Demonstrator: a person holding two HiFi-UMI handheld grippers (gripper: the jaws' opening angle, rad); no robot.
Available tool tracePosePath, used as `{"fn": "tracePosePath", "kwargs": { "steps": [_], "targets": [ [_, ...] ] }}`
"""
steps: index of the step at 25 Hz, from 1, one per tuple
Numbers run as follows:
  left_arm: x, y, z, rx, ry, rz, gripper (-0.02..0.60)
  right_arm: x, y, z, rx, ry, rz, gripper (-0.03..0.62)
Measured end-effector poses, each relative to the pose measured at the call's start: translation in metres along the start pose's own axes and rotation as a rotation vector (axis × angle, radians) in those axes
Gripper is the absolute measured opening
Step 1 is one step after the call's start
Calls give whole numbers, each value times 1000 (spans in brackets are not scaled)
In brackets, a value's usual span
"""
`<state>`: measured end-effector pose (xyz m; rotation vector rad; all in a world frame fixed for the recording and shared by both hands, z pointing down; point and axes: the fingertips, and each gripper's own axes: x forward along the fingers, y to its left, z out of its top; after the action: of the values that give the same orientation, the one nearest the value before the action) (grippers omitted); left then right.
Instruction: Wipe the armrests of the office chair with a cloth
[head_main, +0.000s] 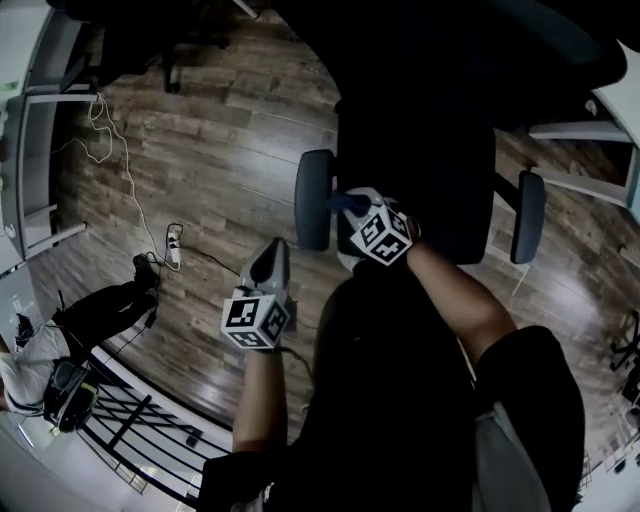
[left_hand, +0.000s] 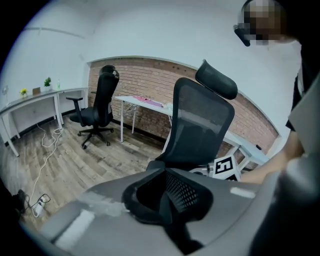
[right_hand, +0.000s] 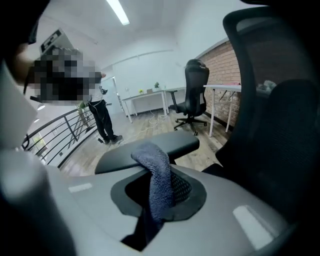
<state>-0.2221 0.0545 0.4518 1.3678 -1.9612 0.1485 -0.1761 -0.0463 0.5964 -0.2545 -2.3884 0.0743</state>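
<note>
The person's own dark-shirted torso (head_main: 400, 400) fills the bottom of the head view, with two bare forearms reaching out from it. Beyond them stands one black office chair (head_main: 415, 180) on a wooden floor (head_main: 220, 150), its mesh back and headrest rising in the left gripper view. A second black chair (left_hand: 97, 107) stands well apart by a white desk (left_hand: 142, 102) against the brick wall. One other person (right_hand: 102, 117) stands beside a black railing (right_hand: 55, 135). The chair has two armrests, the nearer armrest (head_main: 313, 200) just beside the grippers and the farther armrest (head_main: 528, 216) across the seat. There are two grippers, each with one marker cube. The right gripper (head_main: 350, 207) is clamped on the single cloth (right_hand: 159, 175), a blue-grey knit that rises from between the jaws. Its bunched top lies at the edge of the nearer armrest's pad, though contact cannot be told for sure. The left gripper (head_main: 270, 258) hangs lower and to the side of that armrest, apart from it, its jaws together with nothing between them. Smallest of all, one white cable (head_main: 125, 170) trails across the floor to one power strip (head_main: 173, 252).
</note>
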Motion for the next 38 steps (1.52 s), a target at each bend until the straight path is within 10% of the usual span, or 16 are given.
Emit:
{"fn": "tracePosePath", "kwargs": {
  "steps": [8,20,24,31,38],
  "targets": [
    [-23,35,20,12,-64,18,6,-30,28,66,-16,-75,-37,35],
    [-52,183,-22,20,-46,-116,6,35,68,98,228,1,-382,35],
    [-62,222,-21,90,-47,-175,6,68,72,101,141,127,-219,35],
    [-67,249,-64,-19,-34,-249,6,84,56,94,-140,511,86,35],
    [-56,253,-83,-15,-21,-275,6,108,43,78,-185,892,427,35]
  ]
}}
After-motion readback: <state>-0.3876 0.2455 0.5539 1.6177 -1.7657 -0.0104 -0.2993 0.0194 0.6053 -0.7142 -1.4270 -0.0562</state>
